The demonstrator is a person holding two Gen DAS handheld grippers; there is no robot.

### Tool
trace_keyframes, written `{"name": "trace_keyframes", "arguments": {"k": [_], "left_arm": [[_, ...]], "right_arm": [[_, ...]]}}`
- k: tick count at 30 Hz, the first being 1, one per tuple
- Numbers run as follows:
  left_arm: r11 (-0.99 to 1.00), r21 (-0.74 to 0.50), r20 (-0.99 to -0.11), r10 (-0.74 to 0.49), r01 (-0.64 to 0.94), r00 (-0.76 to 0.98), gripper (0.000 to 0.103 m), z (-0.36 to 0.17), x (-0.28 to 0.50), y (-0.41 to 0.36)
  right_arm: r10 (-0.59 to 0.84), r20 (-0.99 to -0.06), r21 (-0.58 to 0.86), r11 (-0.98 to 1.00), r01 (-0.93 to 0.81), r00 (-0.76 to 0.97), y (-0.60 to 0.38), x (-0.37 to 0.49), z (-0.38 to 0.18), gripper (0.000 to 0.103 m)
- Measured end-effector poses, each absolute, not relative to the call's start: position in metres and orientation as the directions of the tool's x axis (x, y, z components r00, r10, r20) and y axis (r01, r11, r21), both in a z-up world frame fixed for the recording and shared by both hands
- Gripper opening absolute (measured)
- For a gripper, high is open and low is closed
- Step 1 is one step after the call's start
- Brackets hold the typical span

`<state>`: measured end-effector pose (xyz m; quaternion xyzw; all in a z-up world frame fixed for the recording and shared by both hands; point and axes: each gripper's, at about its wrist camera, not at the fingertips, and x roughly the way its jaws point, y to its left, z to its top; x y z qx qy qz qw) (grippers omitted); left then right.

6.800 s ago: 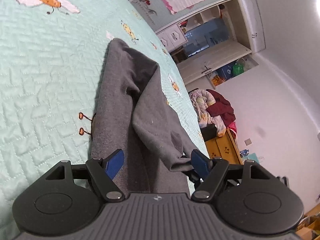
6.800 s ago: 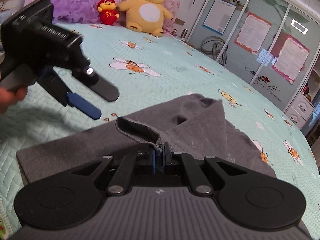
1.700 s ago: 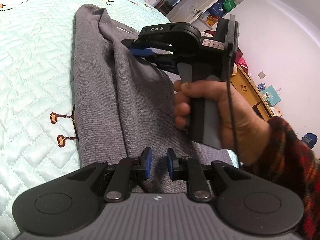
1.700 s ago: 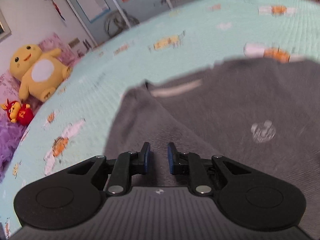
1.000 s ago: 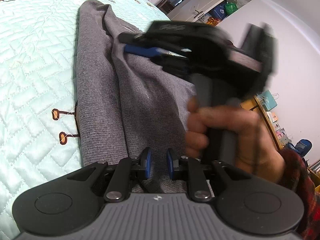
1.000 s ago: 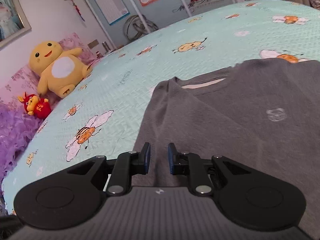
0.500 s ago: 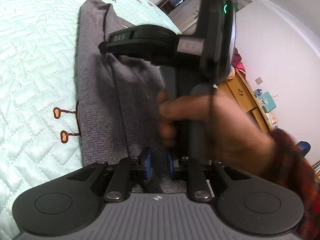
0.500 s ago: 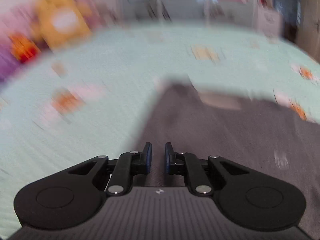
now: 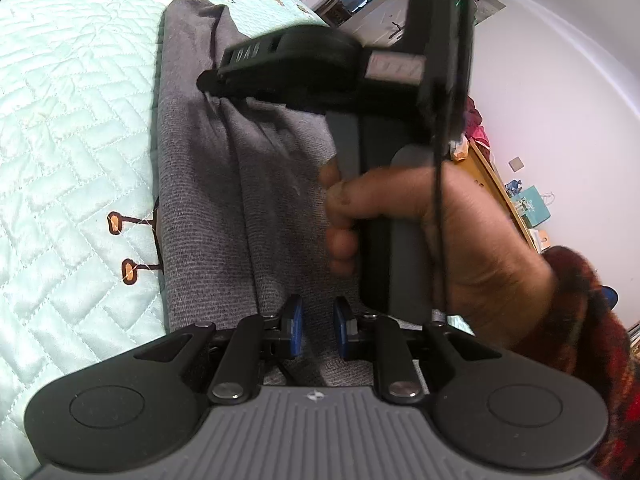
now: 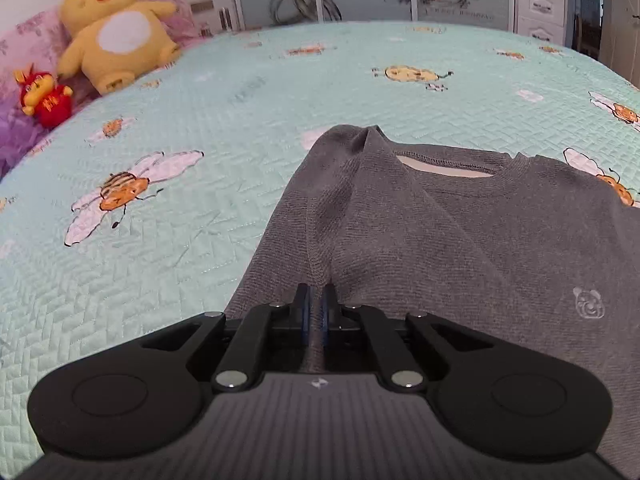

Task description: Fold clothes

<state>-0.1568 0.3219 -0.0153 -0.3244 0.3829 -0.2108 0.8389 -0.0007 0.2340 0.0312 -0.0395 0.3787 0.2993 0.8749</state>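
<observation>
A grey sweater (image 10: pixel 460 232) lay flat on the bed (image 10: pixel 240 100), which was covered by a mint-green quilted spread printed with bees. In the right wrist view the neckline of the sweater faced away from the camera, with a pale label visible inside the collar and a small bear emblem on the chest. One side of the garment was folded over along its length, forming a ridge that ran from the collar region toward the right tool (image 10: pixel 316 306). The right tool was closed to a narrow slit, with a pinch of the grey fabric at that fold gripped between its blue pads (image 10: pixel 305 312). In the left wrist view the same right tool (image 9: pixel 208 82) appeared side-on, held by a hand (image 9: pixel 432 240) in a red plaid sleeve (image 9: pixel 592 340), and the cloth puckered into creases at its tip. The left tool (image 9: pixel 317 332) rested low over the sweater near its hem end, with its pads standing a small gap apart; grey fabric lay in the gap, but a firm grip could not be confirmed. A yellow plush toy (image 10: pixel 116 28) and a small red plush toy (image 10: pixel 44 94) sat at the far edge of the bed, well apart from the sweater.
</observation>
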Motion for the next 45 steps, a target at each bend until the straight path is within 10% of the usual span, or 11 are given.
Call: {"name": "trace_keyframes", "arguments": {"k": [16, 23, 26, 33, 36, 45], "left_arm": [[0.691, -0.715, -0.497, -0.609, 0.107, 0.618, 0.020, -0.019, -0.159, 0.322], [0.699, -0.706, -0.495, -0.606, 0.119, 0.623, 0.020, -0.019, -0.163, 0.321], [0.698, -0.706, -0.493, -0.607, 0.121, 0.623, 0.020, -0.021, -0.164, 0.321], [0.692, -0.711, -0.488, -0.612, 0.123, 0.622, 0.020, -0.022, -0.165, 0.322], [0.692, -0.711, -0.487, -0.613, 0.125, 0.622, 0.020, -0.023, -0.160, 0.323], [0.684, -0.718, -0.483, -0.620, 0.125, 0.619, 0.020, -0.023, -0.159, 0.324]], "right_arm": [[0.468, -0.645, 0.136, 0.848, -0.513, 0.603, 0.258, 0.060, 0.034, 0.013], [0.264, -0.531, -0.418, 0.745, -0.520, 0.805, 0.308, 0.042, 0.030, 0.017], [0.206, -0.482, -0.565, 0.669, -0.482, 0.851, 0.321, 0.045, 0.021, 0.037], [0.191, -0.557, -0.451, 0.748, -0.487, 0.808, 0.315, 0.081, 0.030, 0.036], [0.187, -0.594, -0.373, 0.798, -0.474, 0.783, 0.307, 0.099, 0.032, 0.007], [0.241, -0.616, -0.278, 0.824, -0.493, 0.750, 0.293, 0.095, 0.024, 0.007]]}}
